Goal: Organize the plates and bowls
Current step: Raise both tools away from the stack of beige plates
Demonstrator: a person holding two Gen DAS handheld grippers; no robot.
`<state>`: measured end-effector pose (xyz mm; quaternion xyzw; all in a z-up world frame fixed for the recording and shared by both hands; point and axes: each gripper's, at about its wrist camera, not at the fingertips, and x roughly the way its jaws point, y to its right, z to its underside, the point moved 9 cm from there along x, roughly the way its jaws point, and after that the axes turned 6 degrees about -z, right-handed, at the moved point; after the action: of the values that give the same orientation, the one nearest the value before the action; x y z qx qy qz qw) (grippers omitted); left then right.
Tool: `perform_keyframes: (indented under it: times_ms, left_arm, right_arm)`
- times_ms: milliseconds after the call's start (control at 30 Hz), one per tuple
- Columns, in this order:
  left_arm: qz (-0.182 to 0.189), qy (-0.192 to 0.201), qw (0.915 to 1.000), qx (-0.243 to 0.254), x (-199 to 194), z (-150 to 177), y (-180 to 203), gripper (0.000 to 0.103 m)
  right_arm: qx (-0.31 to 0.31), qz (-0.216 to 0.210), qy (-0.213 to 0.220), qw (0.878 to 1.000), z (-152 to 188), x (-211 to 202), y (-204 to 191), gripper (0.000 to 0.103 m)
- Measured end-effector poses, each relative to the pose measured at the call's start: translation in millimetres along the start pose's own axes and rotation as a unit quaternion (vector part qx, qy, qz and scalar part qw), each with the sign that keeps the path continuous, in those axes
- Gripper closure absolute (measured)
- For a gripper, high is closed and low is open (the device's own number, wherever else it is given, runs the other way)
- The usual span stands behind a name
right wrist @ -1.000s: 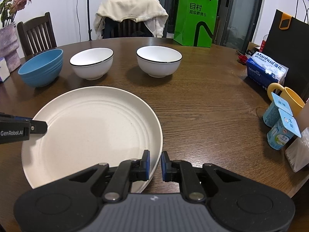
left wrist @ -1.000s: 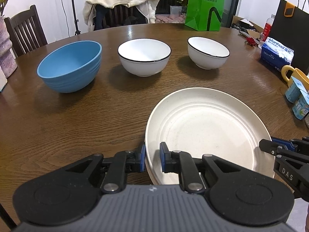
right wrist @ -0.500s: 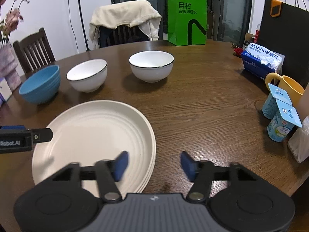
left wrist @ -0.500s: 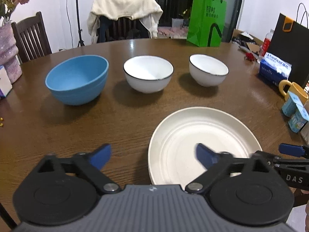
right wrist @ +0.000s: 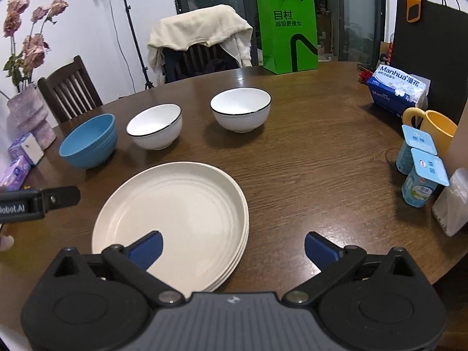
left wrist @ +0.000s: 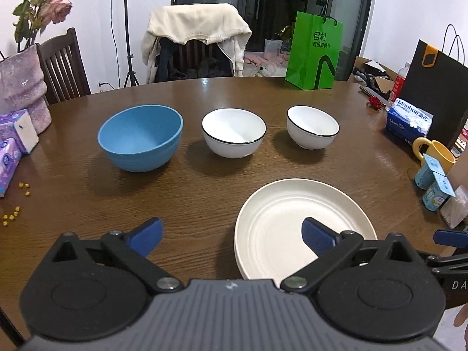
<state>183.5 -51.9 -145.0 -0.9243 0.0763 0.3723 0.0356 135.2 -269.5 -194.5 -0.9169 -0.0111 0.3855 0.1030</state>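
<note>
Both grippers are hanging wide apart with nothing between the pads: left gripper (left wrist: 231, 234), right gripper (right wrist: 232, 248). Jaws on both have just been opening; no plate rim is sitting between them now. Each is hovering above the near edge of the plates, clear of them, pointing down and forward at the table (right wrist: 307, 161).

Progress, judging from layout:
- Plates (right wrist: 175, 213) are looking done: cream stack, at least three rims showing at the near right edge in the right view, edges roughly aligned, sitting flat on the table just in front of both grippers.
- Bowls are looking untouched: three standing apart in a row beyond the plates, none nested.

Bowls, left to right in the left view:
- blue bowl (left wrist: 140, 142), biggest, ribbed outside, matte.
- white bowl (left wrist: 234, 133), black rim line, glossy.
- second white bowl (left wrist: 313, 127), same style, appearing slightly smaller, though the fisheye is making that hard to confirm.

All three are upright and empty, gaps between them.

Remaining, my read: nesting the bowls, probably both whites into the blue one. Roughly halfway.

Clutter at the right table edge (yellow mug (right wrist: 435, 128), yogurt cups (right wrist: 421, 169)) is staying well apart from the work zone.
</note>
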Motion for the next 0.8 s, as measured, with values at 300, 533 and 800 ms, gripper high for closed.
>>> perform_keyframes:
  times_ms: [300, 533, 800]
  left_arm:
    - [-0.004, 0.001, 0.9999, -0.010, -44, 0, -14, 0.000]
    - [-0.008, 0.019, 0.9994, -0.029, -80, -5, -23, 0.000]
    - [-0.009, 0.046, 0.9982, -0.038, -112, -9, -21, 0.000]
  right_arm:
    - [-0.014, -0.006, 0.004, 1.000, -4, -41, -16, 0.000]
    - [-0.015, -0.007, 0.026, 1.000, -7, -76, -23, 0.000]
    - [-0.001, -0.014, 0.068, 0.998, -8, -118, -23, 0.000]
